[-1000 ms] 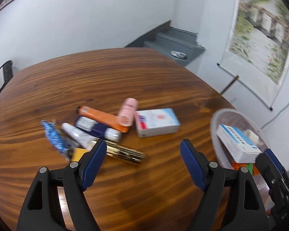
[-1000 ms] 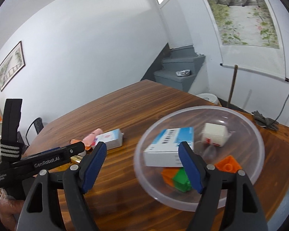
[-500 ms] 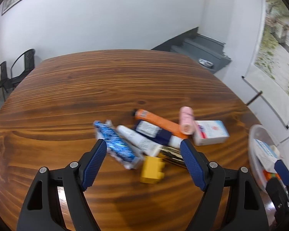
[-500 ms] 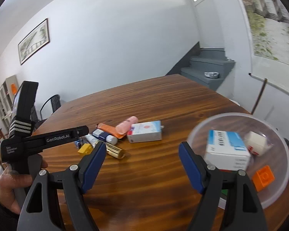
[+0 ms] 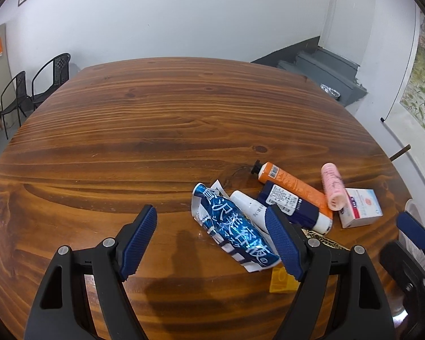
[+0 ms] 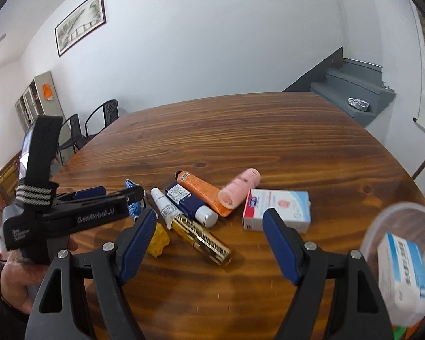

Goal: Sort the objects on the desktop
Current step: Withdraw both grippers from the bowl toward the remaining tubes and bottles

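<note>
A pile of small items lies on the round wooden table (image 5: pixel 155 130): a shiny blue packet (image 5: pixel 232 229), a white tube (image 5: pixel 249 205), a navy tube (image 5: pixel 294 205), an orange tube (image 5: pixel 291 182), a pink roll (image 5: pixel 333 185), a white-and-blue box (image 5: pixel 361 206), a yellow block (image 5: pixel 282 282) and a gold tube (image 6: pixel 202 239). My left gripper (image 5: pixel 212 240) is open and empty, just left of the packet. My right gripper (image 6: pixel 209 243) is open and empty, above the table in front of the pile. The pile also shows in the right wrist view, with the box (image 6: pixel 277 209) right of the roll (image 6: pixel 239 188).
A clear plastic bowl (image 6: pixel 393 215) at the table's right edge holds a white-and-blue box (image 6: pixel 405 274) and other small pieces. My left gripper and the hand holding it (image 6: pixel 70 215) show at the left of the right wrist view. Chairs (image 5: pixel 34 85) stand beyond the table; stairs (image 5: pixel 325 65) at back right.
Both grippers have swung left, away from the bowl. The bowl has slid to the right edge of the right wrist view, and the pile now sits right of the left gripper's centre.
</note>
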The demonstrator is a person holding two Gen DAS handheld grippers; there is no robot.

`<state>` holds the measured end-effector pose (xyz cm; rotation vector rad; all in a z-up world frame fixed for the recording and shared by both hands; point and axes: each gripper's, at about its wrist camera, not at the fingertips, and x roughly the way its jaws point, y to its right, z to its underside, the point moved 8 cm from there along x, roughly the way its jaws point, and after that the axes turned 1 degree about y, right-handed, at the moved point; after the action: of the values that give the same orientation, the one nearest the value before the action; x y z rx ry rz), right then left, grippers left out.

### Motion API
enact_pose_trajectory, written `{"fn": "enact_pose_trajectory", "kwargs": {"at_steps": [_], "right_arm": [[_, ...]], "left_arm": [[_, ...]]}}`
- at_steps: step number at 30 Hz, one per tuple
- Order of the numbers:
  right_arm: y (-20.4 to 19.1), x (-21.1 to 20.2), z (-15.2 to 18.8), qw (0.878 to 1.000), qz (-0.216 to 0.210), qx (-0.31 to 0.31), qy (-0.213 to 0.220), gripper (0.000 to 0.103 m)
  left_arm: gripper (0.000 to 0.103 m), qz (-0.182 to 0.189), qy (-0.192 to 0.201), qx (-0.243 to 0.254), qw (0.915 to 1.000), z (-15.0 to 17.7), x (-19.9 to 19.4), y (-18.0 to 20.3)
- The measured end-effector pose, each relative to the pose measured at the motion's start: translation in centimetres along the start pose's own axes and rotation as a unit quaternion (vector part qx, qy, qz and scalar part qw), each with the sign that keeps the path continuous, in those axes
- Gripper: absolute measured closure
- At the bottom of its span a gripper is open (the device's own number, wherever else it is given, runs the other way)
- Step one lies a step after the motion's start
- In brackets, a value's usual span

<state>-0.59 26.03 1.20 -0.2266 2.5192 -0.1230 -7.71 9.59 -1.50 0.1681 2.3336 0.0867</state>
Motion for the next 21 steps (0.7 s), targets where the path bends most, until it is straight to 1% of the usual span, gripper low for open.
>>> {"fn": "enact_pose_trajectory", "kwargs": {"at_steps": [2,4,8,13,16,19,21], "right_arm": [[-0.2,1.1,0.2,1.000,-0.005,0.000,-0.012,0.022],[0.0,1.7,1.0,1.000,-0.014,0.005,-0.028,0.022],[0.7,1.6,1.6,0.999,-0.009,0.009,-0.035,0.022],[1.6,1.4,2.4,0.999,-0.005,0.020,-0.050,0.022],[1.4,1.7,2.4,0.998,-0.009,0.019,-0.057,0.022],[1.2,1.9,2.4,0.998,-0.003,0.008,-0.057,0.022],[1.0,1.9,2.5,0.998,0.001,0.000,-0.057,0.022]], "left_arm": [[0.021,-0.004,-0.007,-0.002,1.0000,0.2,0.5,-0.2],[0.021,0.007,-0.013,-0.006,0.9999,0.4,0.9,-0.2],[0.021,0.014,-0.026,-0.011,0.9995,0.8,1.2,-0.2],[0.021,-0.014,-0.030,-0.016,0.9993,1.1,0.5,-1.5],[0.021,-0.025,-0.034,-0.013,0.9990,1.1,0.4,-1.9],[0.021,-0.053,-0.033,0.001,0.9981,1.0,0.2,-2.3],[0.021,-0.068,-0.025,0.008,0.9974,0.8,-0.2,-2.5]]}}
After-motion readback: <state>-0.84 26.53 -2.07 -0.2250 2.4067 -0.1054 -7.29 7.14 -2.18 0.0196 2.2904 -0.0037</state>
